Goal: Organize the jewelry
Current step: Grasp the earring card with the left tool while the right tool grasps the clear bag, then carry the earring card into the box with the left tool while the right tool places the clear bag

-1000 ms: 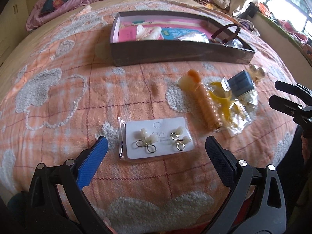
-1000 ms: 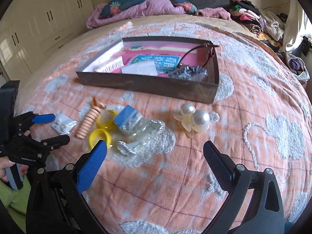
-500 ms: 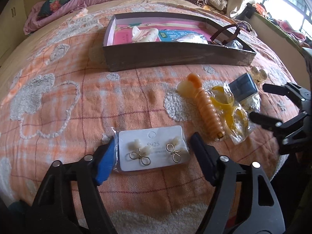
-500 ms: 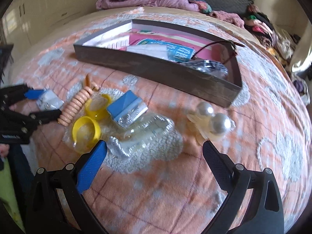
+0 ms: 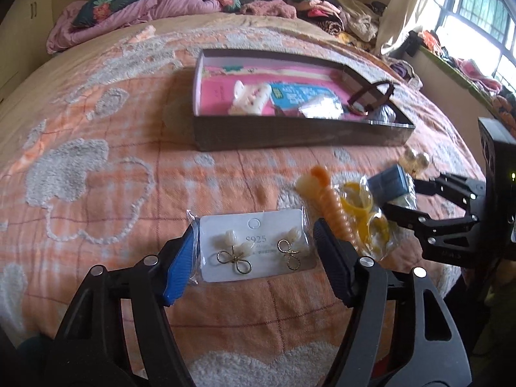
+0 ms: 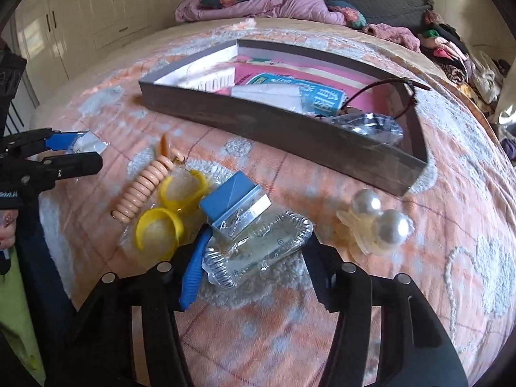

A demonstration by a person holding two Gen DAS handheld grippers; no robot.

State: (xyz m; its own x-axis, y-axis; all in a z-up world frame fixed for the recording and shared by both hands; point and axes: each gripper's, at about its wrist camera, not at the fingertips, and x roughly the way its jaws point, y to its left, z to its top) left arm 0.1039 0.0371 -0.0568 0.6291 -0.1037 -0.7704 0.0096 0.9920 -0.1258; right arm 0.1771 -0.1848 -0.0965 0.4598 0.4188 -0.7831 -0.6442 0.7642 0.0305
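- The left gripper (image 5: 254, 251) is standing partly closed around the earring card (image 5: 256, 248), a white card in a clear sleeve carrying two gold bow earrings. The blue pad (image 5: 180, 262) is touching the sleeve's left edge, and the black finger (image 5: 332, 264) is sitting at its right edge; the card is filling the whole gap.
- The right gripper (image 6: 254, 267) has just been closing and is now bracketing the clear plastic packet (image 6: 258, 250). Its blue pad (image 6: 193, 274) is pressing on the packet's left end; the black finger (image 6: 319, 274) is meeting the right end.
- Both items are lying on the orange bedspread (image 5: 113, 193), near its front edge. The brown tray (image 5: 290, 135) is sitting farther back, well apart from both grippers, already containing a white hair clip (image 5: 250, 96), a blue packet and a dark cord.
- Between the two grippers are lying a peach spiral coil (image 6: 142, 193), two yellow rings (image 6: 158, 229) in plastic and a blue box (image 6: 235, 200), which is resting against the clear packet.
- The left wrist view alone is showing the earrings and the card's printed marking. The right wrist view alone is showing the pearl clip (image 6: 377, 222) clearly, just right of the right gripper, and the packet's ridged rim.
- Each view is showing the other gripper from the side, at its frame edge.
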